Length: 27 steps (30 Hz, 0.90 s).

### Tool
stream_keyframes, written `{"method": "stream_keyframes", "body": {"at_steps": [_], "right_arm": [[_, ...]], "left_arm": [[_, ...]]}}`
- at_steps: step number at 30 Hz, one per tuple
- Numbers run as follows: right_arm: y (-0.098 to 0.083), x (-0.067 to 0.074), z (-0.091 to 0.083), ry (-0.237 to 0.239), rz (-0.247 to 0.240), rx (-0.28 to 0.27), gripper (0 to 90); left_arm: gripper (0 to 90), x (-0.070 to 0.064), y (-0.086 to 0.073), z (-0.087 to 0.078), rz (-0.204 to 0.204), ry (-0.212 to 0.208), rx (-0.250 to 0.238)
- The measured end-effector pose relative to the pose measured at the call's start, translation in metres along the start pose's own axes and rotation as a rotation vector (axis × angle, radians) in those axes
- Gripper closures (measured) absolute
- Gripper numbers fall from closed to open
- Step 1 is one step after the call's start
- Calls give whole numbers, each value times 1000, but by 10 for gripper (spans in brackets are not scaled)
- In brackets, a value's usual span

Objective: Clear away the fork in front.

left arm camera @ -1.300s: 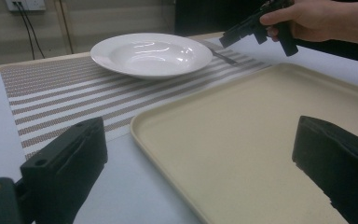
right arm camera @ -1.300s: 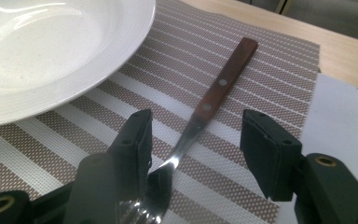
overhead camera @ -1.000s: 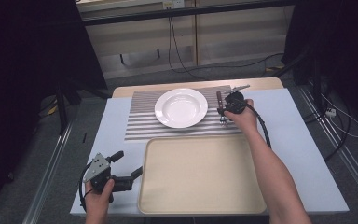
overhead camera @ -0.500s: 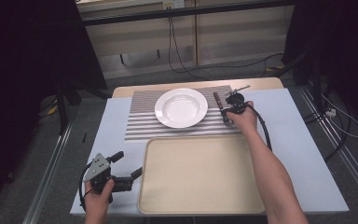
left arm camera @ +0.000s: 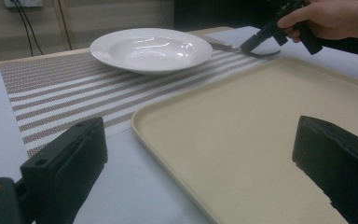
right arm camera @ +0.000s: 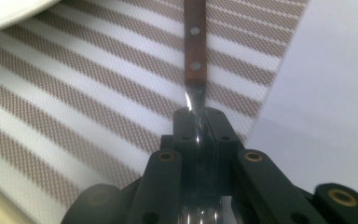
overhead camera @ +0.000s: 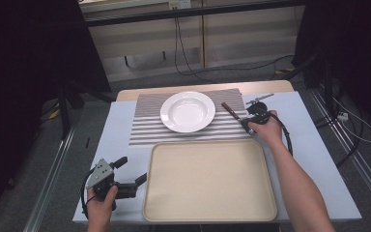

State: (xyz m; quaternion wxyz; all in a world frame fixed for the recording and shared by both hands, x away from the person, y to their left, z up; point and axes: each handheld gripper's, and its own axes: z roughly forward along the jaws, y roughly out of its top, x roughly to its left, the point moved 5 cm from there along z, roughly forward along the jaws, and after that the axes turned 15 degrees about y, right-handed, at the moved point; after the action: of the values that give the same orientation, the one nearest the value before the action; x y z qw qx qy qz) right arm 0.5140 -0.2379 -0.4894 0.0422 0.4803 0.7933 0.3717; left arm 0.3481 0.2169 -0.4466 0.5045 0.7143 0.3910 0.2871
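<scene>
Wooden-handled steel table knife [right arm camera: 195,42] lies over the brown-and-white striped woven placemat [overhead camera: 149,125], just to the right of the white round ceramic plate [overhead camera: 187,111] that rests on that mat. Right gripper [right arm camera: 198,123] has its jaws clamped on the metal blade end of the knife, having just been closing on it; the brown handle points away from the jaws across the mat's stripes. Beige rectangular plastic tray [overhead camera: 210,181] sits on the pale blue table surface [overhead camera: 121,130], nearer the person than the plate and touching the mat's near edge. Left gripper [overhead camera: 131,173] is left of the tray's near corner, well apart from the plate, jaws spread wide with nothing between them.
</scene>
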Motion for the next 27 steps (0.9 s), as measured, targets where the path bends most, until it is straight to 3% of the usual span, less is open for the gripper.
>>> {"method": "stream_keyframes", "body": {"at_steps": [7,10,14,18,23,27], "right_arm": [[-25,1,-22,14,-5,12,847],[-29,1,-27,4,-31,19,837],[-21,0,-30,-41,-38,-48,728],[-11,-1,-25,-55,-45,-62,725],[-1,0,-10,-37,-29,-78,690],[5,0,3,-48,-35,-58,696]], "left_arm": [[35,0,1,-1,-2,1,-7],[35,0,1,-2,1,6,-8],[35,1,1,-2,-1,7,-9],[34,1,1,-3,-11,7,-10],[34,3,1,-3,-16,8,-14],[35,1,1,-2,-17,1,-12]]}}
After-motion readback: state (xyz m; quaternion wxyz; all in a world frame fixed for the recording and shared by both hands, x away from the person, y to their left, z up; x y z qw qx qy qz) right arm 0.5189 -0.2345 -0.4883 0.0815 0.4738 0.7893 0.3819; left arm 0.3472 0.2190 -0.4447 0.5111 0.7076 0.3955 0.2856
